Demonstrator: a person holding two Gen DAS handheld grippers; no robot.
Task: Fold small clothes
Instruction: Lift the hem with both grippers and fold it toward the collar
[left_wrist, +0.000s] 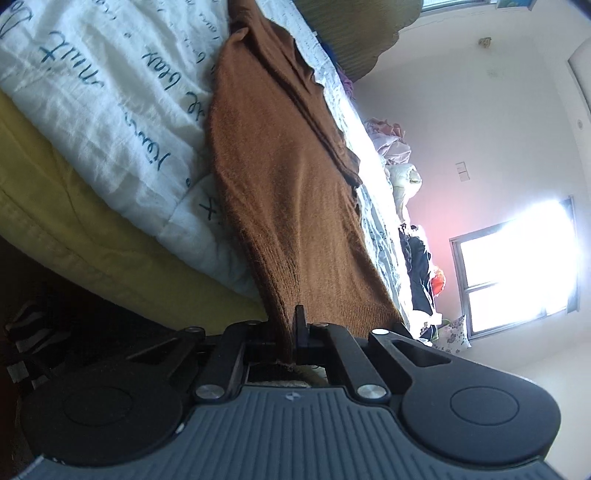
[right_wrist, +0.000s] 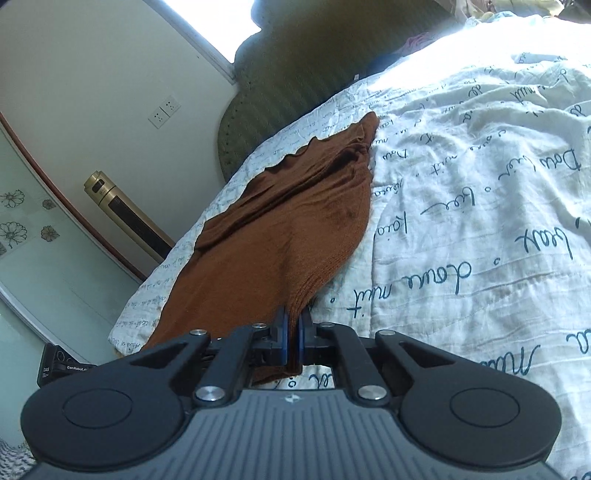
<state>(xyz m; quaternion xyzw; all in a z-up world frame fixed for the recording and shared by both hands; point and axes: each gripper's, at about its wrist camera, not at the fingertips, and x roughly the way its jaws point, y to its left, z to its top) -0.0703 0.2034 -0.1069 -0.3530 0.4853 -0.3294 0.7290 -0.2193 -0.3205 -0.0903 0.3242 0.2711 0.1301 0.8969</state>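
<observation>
Plainly, both grippers have hold of the same brown knit garment (left_wrist: 280, 177), which lies stretched along a white quilt printed with blue handwriting (left_wrist: 110, 110) on a bed. Seen from the left wrist, the left gripper (left_wrist: 295, 332) has its black fingers pressed together on the near edge of the knit, the cloth running up and away from the jaws toward a fold further along the bed. That view alone takes in the yellow sheet (left_wrist: 74, 229) under the quilt, a bright window (left_wrist: 517, 266) on the far wall, and heaps of other clothes (left_wrist: 399, 162) piled at the bed's far side. From the right wrist, the right gripper (right_wrist: 294, 332) pinches another part of the garment's (right_wrist: 288, 229) edge between its blue pads (right_wrist: 282, 332), a strip of knit hanging down behind them. Only this view shows the dark green padded headboard (right_wrist: 280, 96), wall sockets (right_wrist: 164, 110), and a gold standing appliance (right_wrist: 122, 210) beside the bed.
</observation>
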